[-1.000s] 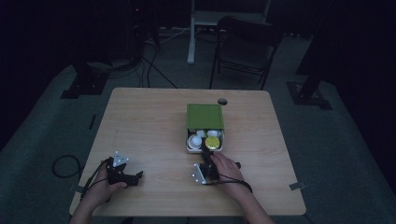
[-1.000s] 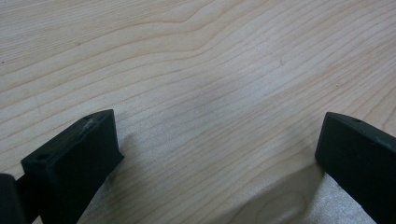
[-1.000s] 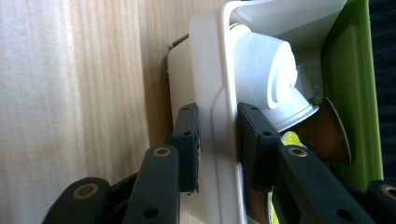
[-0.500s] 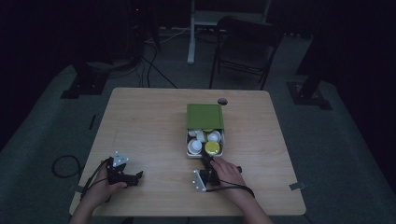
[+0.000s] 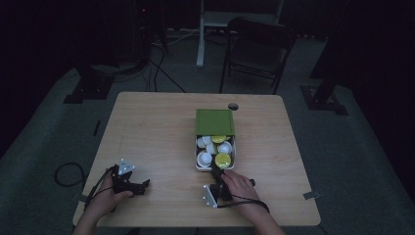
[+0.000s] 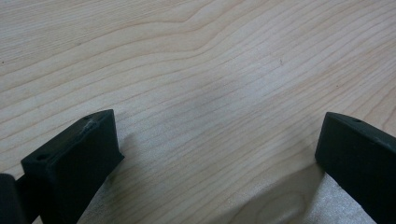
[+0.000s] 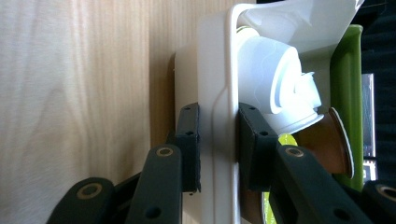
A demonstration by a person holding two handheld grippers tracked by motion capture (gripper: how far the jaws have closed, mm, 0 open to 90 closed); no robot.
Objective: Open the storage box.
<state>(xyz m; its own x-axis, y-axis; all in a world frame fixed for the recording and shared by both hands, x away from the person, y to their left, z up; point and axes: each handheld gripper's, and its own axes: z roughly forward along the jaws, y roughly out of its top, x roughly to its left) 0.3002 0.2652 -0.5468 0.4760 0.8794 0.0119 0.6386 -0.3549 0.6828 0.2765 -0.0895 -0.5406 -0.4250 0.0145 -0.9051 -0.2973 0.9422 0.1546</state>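
No readable text, label, brand, number or sign on anything in these views

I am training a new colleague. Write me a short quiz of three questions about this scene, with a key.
1. True or false: the right gripper is clamped on the front wall of the white drawer.
2. The left gripper is: A) holding a pod, B) open over bare table, C) inside the drawer.
3. What colour is the box that the drawer slides out of?

Key: 1 true; 2 B; 3 green.
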